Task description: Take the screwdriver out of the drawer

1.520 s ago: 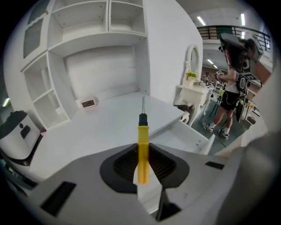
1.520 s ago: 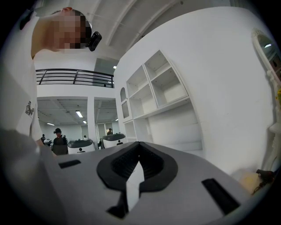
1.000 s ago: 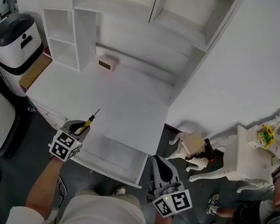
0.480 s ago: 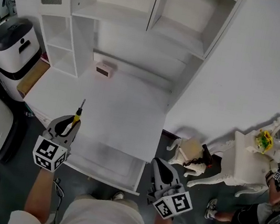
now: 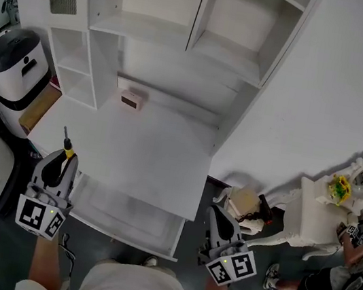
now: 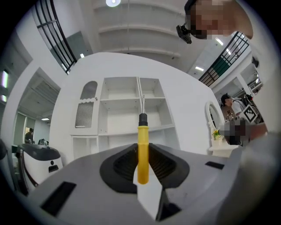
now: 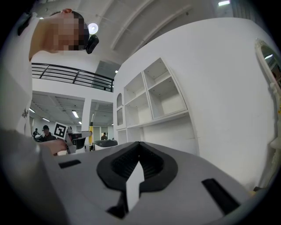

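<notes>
one screwdriver (image 5: 66, 144) out of the drawer (image 5: 130, 213)

our left tool (image 5: 63, 157) grips the screwdriver by its yellow handle, shaft pointing away from us, off the front left corner of the surface (image 5: 147, 145). the drawer stands open below. our right tool (image 5: 216, 215) sits pinched together on nothing, just right of the drawer.

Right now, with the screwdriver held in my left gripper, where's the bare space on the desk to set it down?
The desk top is bare from the small box at its back to its front edge. The open drawer below looks empty too. Crowded: the white-and-black machines left of the desk.
</notes>
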Demonstrator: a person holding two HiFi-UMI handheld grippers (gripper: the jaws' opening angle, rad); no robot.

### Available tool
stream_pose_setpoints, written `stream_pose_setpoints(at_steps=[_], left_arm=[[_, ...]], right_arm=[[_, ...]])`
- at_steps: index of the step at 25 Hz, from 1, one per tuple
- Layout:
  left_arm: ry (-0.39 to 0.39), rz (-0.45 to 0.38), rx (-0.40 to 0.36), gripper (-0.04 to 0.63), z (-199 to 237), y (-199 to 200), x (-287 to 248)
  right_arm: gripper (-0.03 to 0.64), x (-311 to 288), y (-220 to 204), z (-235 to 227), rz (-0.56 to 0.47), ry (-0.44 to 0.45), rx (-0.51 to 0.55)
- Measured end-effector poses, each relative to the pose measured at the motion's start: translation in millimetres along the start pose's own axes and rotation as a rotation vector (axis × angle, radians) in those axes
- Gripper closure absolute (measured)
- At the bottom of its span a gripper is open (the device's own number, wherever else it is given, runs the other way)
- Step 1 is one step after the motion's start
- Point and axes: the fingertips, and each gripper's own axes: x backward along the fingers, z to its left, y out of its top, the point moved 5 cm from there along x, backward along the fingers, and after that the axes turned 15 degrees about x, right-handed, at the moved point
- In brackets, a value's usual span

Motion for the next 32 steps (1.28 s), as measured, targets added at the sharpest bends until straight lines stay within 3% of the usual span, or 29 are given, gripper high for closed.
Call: stream_pose_setpoints(at_steps=[5, 20, 32], left_arm=[[0.036, -0.082, 0.010, 0.515, 4, 19, 14], [0.195, -0.239, 0.086, 0.515, 20, 16, 86], [0.183, -0.247, 0.108, 0.515, 24, 9, 88]], right_arm=[[0.606, 2, 4, -10, -0.006, -0.022, 0.005], [0.607, 9, 17, -14, -0.015, -0.045, 0.025], [0.607, -5, 18, 1, -0.016, -0.016, 0.031]])
